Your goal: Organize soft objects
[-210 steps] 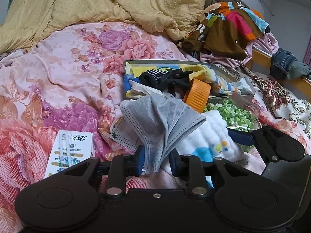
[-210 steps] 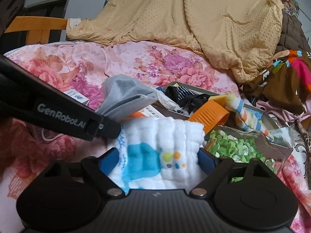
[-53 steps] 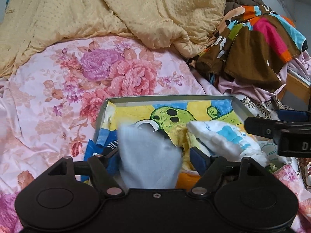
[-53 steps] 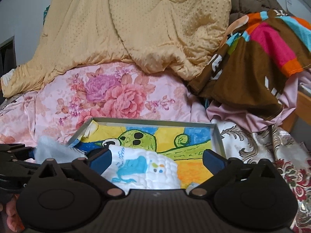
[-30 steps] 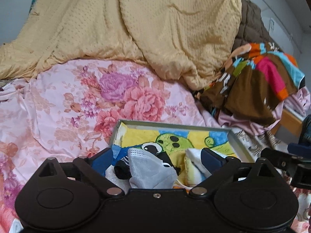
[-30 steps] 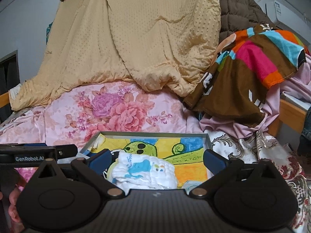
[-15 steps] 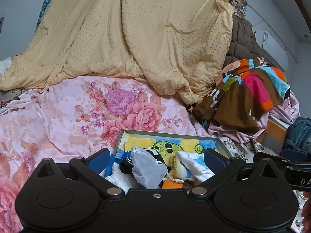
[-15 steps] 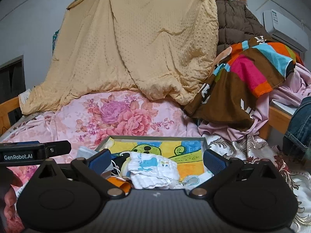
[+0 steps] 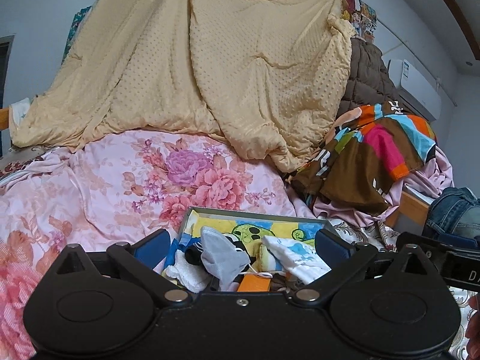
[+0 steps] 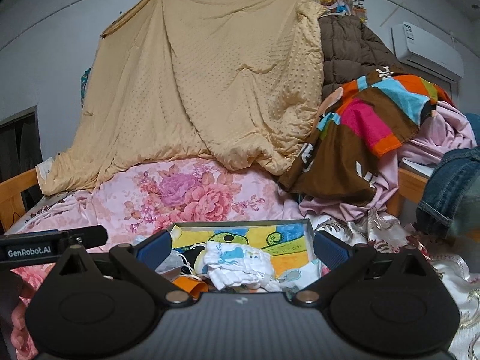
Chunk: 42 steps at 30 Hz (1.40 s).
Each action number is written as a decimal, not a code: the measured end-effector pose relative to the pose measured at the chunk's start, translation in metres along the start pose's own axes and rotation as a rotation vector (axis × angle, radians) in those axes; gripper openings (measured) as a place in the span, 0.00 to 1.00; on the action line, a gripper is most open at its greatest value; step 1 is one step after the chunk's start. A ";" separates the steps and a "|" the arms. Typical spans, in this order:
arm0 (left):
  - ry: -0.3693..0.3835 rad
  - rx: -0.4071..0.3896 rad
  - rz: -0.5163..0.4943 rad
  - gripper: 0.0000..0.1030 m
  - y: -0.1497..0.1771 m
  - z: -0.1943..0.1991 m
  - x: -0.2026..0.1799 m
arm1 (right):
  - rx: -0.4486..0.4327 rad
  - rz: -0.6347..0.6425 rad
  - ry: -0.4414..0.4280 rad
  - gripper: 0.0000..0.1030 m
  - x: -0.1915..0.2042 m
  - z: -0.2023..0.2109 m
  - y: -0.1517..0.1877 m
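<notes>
Two hand-held grippers, both mine, hang with fingers spread and nothing held above a shallow tray on the bed: my left hand-held gripper [image 9: 240,247] and my right hand-held gripper [image 10: 241,247] frame the same pile. From the left, the pink floral bedspread [image 9: 120,186] lies bare of loose items where I can see it. In the tray [image 9: 252,211], with its green cartoon lining, a white knit piece [image 9: 187,274] sits at the near left, a grey face mask [image 9: 223,259] is draped just right of it, and the white muslin cloth with blue print [image 10: 237,259] lies right of centre. By my judgement these pieces are delivered. Further right, heaped clothing [image 10: 369,138] and jeans [image 10: 450,186] remain outside the tray, perhaps still to sort.
</notes>
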<state>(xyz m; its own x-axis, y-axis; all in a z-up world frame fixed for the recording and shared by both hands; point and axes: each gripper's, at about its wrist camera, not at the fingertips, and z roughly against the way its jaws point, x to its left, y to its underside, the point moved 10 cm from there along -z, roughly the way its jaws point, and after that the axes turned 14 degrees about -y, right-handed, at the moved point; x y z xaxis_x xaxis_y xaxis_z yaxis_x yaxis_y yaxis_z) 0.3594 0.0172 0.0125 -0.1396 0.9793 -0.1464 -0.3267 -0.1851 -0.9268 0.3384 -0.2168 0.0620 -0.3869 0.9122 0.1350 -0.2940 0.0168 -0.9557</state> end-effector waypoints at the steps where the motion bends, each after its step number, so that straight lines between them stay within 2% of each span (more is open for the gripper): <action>1: -0.003 -0.003 0.001 0.99 0.001 0.003 0.001 | -0.001 -0.004 0.001 1.00 0.000 0.003 0.002; 12: -0.016 -0.038 0.001 0.99 0.008 0.040 0.004 | -0.017 -0.005 0.012 1.00 0.012 0.035 0.009; 20: -0.024 -0.003 0.021 0.99 0.020 0.064 0.016 | -0.013 -0.026 0.019 1.00 0.017 0.056 0.020; 32: -0.065 -0.005 0.036 0.99 0.031 0.094 0.034 | -0.024 -0.025 0.020 1.00 0.034 0.080 0.025; 42: -0.074 0.039 0.074 0.99 0.053 0.104 0.051 | -0.005 -0.017 0.017 1.00 0.047 0.084 0.042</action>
<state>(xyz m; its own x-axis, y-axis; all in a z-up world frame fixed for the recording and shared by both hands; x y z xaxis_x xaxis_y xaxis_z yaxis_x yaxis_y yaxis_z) 0.2379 0.0489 -0.0085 -0.2324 0.9545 -0.1867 -0.3488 -0.2610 -0.9001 0.2344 -0.2080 0.0505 -0.3667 0.9188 0.1464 -0.2959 0.0340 -0.9546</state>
